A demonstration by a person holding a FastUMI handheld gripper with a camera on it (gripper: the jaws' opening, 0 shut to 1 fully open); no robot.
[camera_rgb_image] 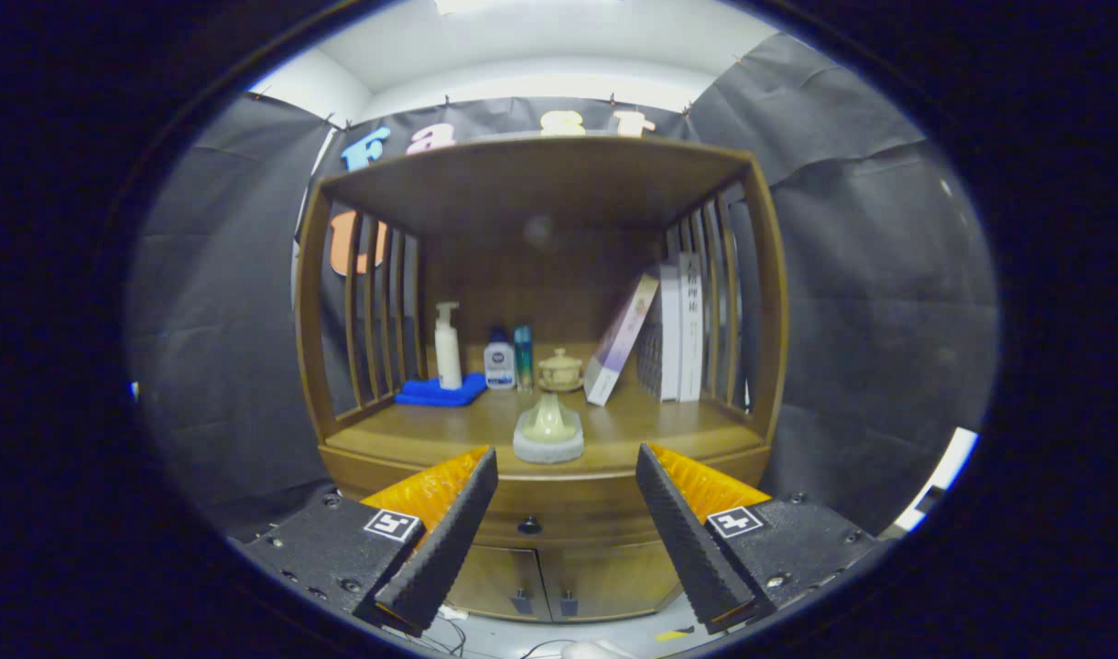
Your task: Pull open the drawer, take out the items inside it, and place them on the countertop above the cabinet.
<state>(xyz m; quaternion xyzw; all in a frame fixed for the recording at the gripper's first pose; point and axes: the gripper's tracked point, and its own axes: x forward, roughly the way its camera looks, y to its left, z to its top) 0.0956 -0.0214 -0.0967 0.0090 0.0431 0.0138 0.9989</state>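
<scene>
A wooden cabinet stands ahead of me against the booth wall. Its drawer is shut, with a small dark knob in the middle of its front. The knob lies between my fingers and well beyond them. My gripper is open with nothing between its fingers. The countertop sits just above the drawer. What the drawer holds is hidden.
On the countertop stand a pale ornament on a grey base, a lidded cup, a pump bottle on a blue cloth, two small bottles and leaning books. Two lower doors sit under the drawer.
</scene>
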